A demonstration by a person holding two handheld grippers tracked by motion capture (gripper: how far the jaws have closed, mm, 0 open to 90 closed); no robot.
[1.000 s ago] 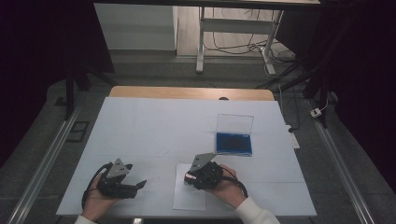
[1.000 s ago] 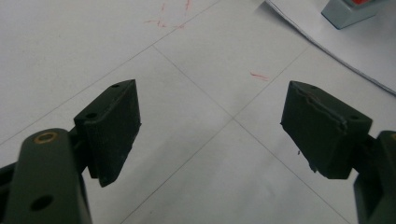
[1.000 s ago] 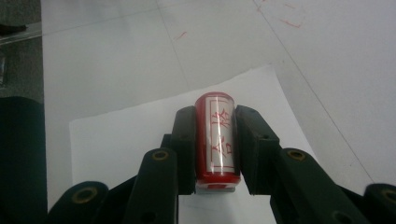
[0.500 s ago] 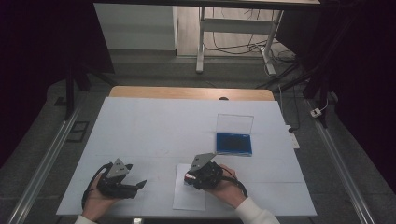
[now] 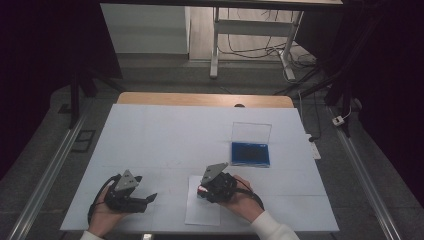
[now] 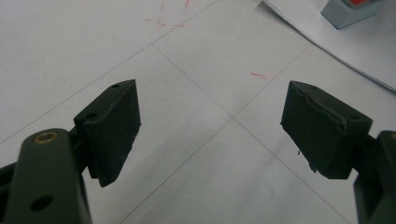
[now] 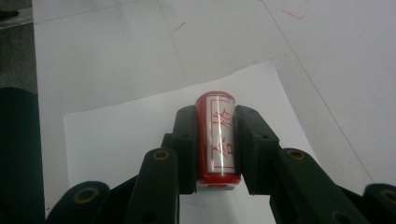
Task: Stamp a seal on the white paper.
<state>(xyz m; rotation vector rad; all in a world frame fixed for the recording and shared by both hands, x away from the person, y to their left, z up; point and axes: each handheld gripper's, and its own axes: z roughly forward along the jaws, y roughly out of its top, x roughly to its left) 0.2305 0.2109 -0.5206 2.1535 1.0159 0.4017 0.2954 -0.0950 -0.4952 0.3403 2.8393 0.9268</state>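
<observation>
Dim room, grey floor, metal desk legs and cables behind a white-covered table (image 5: 165,135) with a wood strip at its far edge. High view: landmark is the white paper sheet (image 5: 200,214) lying near the table's front edge. Right gripper (image 5: 202,190) sits over the sheet's far end, held by the right hand (image 5: 240,200) in a white sleeve, grey three-cornered plate on top; something red shows at its tip. Left gripper (image 5: 150,198) is left of the sheet, apart from it, held by the left hand (image 5: 102,217), jaws pointing toward the sheet. Blue ink pad case (image 5: 250,152) with clear lid standing open is beyond and right of the sheet, well apart. Left gripper view: left gripper (image 6: 210,126), jaws spread wide, nothing between them, above bare white table cover with thin seam lines and a few red marks; sheet edge (image 6: 327,42) at upper right with a grey-blue block (image 6: 345,14) with red on top resting on it, cropped by the frame. Right gripper view: right gripper (image 7: 215,140), jaws pinching a red cylindrical stamp (image 7: 217,135) with a white label bearing red characters, lying lengthwise between the pads, over the sheet (image 7: 121,135); can't tell if the stamp touches the sheet. Red marks on the table cover beyond the sheet.
</observation>
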